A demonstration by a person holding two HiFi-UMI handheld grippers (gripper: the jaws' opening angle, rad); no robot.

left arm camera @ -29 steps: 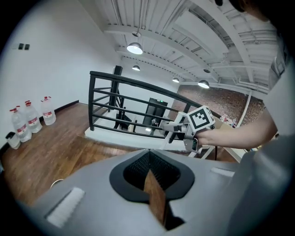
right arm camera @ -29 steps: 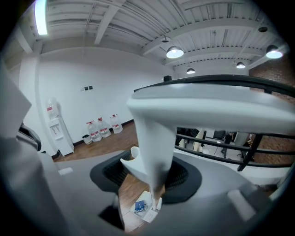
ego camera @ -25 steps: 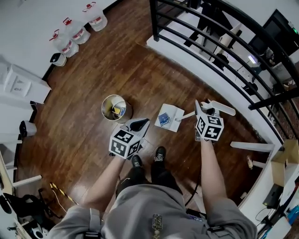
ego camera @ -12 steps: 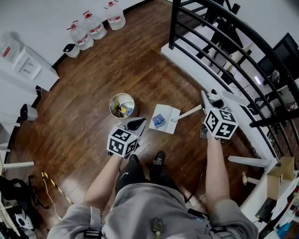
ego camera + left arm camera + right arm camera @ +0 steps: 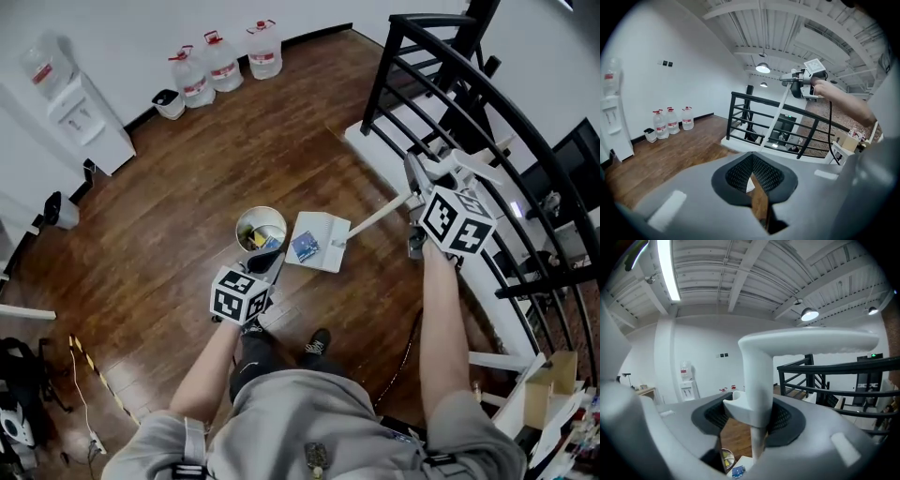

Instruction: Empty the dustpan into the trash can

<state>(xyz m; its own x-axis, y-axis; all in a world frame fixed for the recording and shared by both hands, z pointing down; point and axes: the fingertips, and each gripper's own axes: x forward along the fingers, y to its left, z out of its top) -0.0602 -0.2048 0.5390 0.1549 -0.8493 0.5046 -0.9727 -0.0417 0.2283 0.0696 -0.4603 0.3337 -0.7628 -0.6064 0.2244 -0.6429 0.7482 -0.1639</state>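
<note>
At the centre of the head view, a white long-handled dustpan [image 5: 323, 226] hangs tilted above the dark wooden floor [image 5: 187, 206]. Its tray lies just right of a round metal trash can [image 5: 238, 225], and a small blue item [image 5: 302, 247] rests in the tray. The dustpan's pole [image 5: 375, 217] runs from the tray up and to the right to the right gripper [image 5: 422, 192]. In the right gripper view, the right gripper's [image 5: 752, 416] jaws are clamped on the white moulded grip [image 5: 754, 376] at the top of that pole. Below them, at the lower edge of the frame, the can [image 5: 726, 458] and the blue item [image 5: 737, 471] are visible.

Lower left of the can in the head view, the left gripper [image 5: 265, 265] points toward the can's near side. In the left gripper view its jaws [image 5: 752, 176] are drawn together with nothing between them, and only a thin wedge of floor shows through. The raised right gripper [image 5: 806, 77] and the pole [image 5: 776, 122] appear in the upper right of that view.

Three water jugs [image 5: 225, 58] and a water dispenser [image 5: 80, 103] stand along the white wall at upper left. A black railing [image 5: 441, 103] crosses the upper right.
</note>
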